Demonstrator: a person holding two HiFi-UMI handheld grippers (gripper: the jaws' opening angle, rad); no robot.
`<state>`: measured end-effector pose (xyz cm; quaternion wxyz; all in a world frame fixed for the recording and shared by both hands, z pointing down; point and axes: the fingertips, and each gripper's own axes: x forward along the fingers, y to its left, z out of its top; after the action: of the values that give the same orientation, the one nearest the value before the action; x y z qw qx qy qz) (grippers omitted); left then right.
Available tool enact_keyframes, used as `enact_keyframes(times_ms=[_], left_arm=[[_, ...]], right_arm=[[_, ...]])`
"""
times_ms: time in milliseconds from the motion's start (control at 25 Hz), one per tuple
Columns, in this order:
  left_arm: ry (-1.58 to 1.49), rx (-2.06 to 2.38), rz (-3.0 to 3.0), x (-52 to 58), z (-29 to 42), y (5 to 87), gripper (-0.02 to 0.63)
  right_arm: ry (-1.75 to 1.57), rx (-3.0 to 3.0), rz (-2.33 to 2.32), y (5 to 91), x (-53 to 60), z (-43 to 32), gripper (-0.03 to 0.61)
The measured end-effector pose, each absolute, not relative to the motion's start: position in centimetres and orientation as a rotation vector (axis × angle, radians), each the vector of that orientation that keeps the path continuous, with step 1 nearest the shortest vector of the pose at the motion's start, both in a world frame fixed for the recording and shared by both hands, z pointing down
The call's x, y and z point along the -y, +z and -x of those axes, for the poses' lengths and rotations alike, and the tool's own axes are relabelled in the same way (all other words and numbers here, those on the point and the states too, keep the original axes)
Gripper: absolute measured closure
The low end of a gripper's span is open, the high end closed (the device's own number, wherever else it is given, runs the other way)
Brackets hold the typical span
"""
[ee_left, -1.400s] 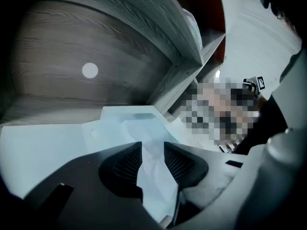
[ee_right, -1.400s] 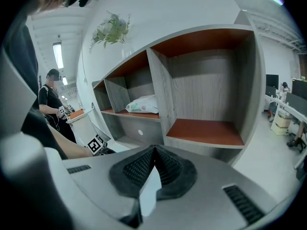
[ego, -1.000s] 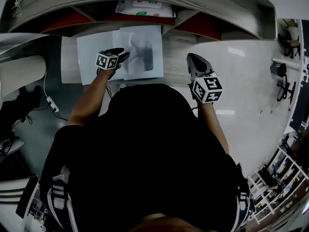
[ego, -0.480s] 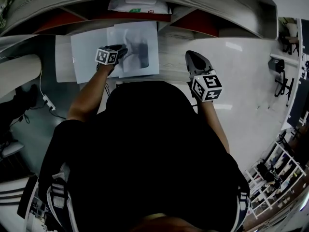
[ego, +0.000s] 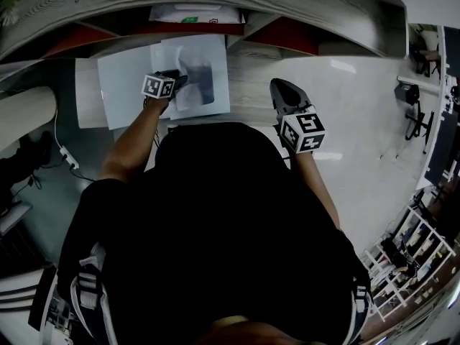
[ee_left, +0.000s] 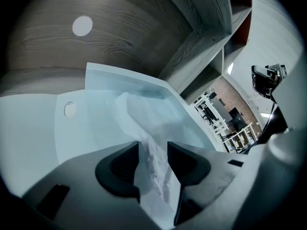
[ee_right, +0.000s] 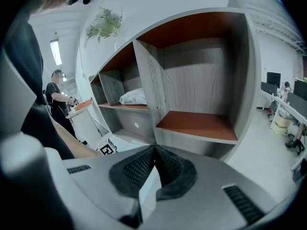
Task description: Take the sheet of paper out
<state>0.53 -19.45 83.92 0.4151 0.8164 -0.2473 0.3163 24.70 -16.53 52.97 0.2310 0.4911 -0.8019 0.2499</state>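
A white sheet of paper (ego: 205, 52) lies partly on a pale blue translucent folder (ego: 118, 85) at the foot of the shelf unit. My left gripper (ego: 180, 80) is shut on the sheet's near edge. In the left gripper view the creased paper (ee_left: 144, 128) runs up between the two jaws of the left gripper (ee_left: 153, 145), and the folder (ee_left: 91, 121) with its snap button (ee_left: 70, 110) lies beyond. My right gripper (ego: 279, 85) hangs to the right over the pale floor, shut with nothing in it; in its own view the right gripper (ee_right: 154, 150) has its jaws meeting at the tips.
A grey wooden shelf unit (ego: 309, 9) with red-brown compartment floors (ee_right: 196, 123) stands ahead. A white pack with green print (ego: 195, 13) lies in one compartment. A white cable (ego: 65, 149) trails at the left. A person (ee_right: 58, 99) stands far off by a desk.
The sheet and folder have shifted left and farther away in the head view, with more folder showing left of the sheet. The left gripper stays shut on the paper; the right barely moved.
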Motion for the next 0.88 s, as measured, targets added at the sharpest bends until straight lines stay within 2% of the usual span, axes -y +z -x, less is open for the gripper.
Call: enact_keyframes(times_ms=[320,600,880], left_arm=[[0.81,0.651,-2.048,20.06,-0.91,84.41,0.431],[0.846,0.67,-2.069,20.08,-1.26,84.51,0.517],[0.851,0.674,-2.084,19.92,-1.1,84.32,0.565]], right_arm=[[0.702,2.206,-1.342,53.3,16.48,-25.05,0.565],[0.704,2.204,-1.335,53.39,16.5,-25.19,0.565],[0.707,2.204,-1.334,53.4,16.57,-24.92,0.565]])
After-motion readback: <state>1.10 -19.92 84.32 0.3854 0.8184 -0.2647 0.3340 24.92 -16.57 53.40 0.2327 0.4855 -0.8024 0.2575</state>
